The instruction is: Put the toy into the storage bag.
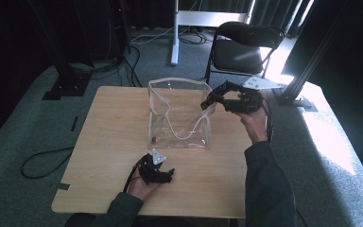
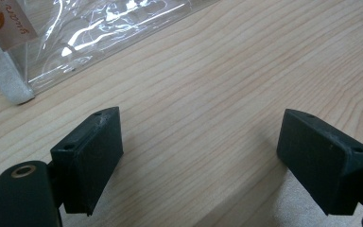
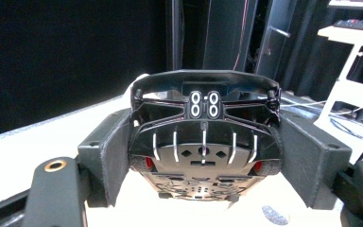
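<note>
- The table [image 1: 108,156] is pale wood with fine straight grain; it stands on grey-green carpet, with dark curtains behind and a black folding chair [image 1: 241,47] beyond the table's far edge.
- A clear plastic bag [image 1: 179,116] with white cord handles stands open at the middle of the table, soft and shiny.
- The right gripper [image 1: 217,98] hangs over the bag's right rim, and its jaws pinch a black toy car [image 3: 203,142] by its sides; the car's front is hidden.
- The left gripper [image 1: 163,176] rests on the table in front of the bag, its jaws spread with nothing between them.
- A small orange label [image 2: 7,21] on the bag is cut off and cannot be read.
</note>
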Demonstrator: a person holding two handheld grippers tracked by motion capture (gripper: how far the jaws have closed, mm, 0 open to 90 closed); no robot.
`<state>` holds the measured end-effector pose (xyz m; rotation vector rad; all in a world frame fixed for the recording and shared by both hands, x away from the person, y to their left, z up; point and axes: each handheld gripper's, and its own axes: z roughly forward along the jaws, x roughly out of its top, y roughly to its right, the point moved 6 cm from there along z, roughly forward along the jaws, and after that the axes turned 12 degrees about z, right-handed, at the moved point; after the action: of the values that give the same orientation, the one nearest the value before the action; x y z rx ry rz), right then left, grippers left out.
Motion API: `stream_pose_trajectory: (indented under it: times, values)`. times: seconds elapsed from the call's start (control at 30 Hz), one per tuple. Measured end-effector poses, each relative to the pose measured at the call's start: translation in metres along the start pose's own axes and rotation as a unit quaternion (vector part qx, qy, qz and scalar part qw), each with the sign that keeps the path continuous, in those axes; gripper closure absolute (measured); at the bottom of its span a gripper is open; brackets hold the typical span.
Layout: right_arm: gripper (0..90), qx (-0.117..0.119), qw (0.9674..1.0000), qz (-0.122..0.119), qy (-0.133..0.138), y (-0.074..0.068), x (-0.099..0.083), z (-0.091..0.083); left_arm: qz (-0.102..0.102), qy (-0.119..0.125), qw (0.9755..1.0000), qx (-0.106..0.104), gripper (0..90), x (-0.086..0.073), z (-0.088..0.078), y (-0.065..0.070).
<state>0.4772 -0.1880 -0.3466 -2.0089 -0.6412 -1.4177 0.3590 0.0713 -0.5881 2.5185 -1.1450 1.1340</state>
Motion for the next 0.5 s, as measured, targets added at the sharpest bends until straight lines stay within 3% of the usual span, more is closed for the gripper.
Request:
stream_pose_trajectory:
  times: [0.5]
  values:
    - [24.9, 0.004, 0.999, 0.03, -0.034, 0.019, -0.019, 0.02, 0.002, -0.002, 1.0, -0.001, 15.2, 0.0, 0.0, 0.0]
